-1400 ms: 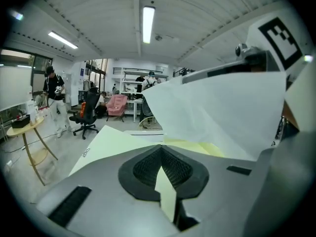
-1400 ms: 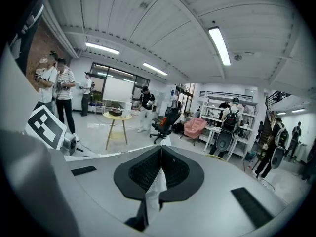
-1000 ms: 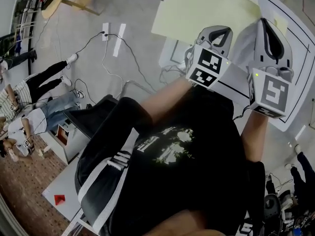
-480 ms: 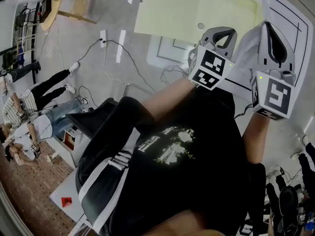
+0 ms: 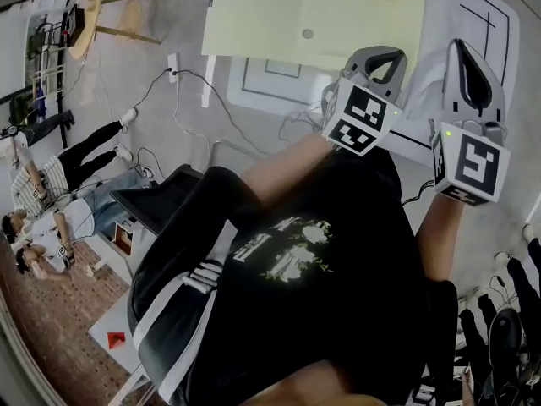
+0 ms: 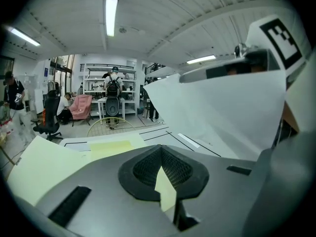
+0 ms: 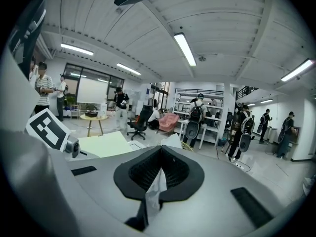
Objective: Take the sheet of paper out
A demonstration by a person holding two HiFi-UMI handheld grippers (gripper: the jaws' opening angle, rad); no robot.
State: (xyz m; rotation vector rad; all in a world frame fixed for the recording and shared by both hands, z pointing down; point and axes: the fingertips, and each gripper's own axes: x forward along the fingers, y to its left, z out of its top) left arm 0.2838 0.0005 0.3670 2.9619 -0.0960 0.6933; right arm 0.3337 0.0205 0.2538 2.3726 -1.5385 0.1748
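A pale yellow snap folder hangs out from my left gripper, whose jaws are shut on its edge. In the left gripper view a yellow sliver sits pinched in that gripper and the folder spreads to the left. The white sheet of paper is held by my right gripper. In the right gripper view a thin white edge is clamped in that gripper. The sheet fills the right of the left gripper view. Both grippers are raised in front of the person's chest, side by side.
Beyond the grippers lies a white mat with black lines. Cables and a power strip run over the floor. A wooden stool stands at the upper left, and several people stand at the left. The person sits on a black chair.
The yellow folder has swung leftward in the head view, away from the right gripper, uncovering more of the lined mat. Both grippers keep their hold and hardly shift.
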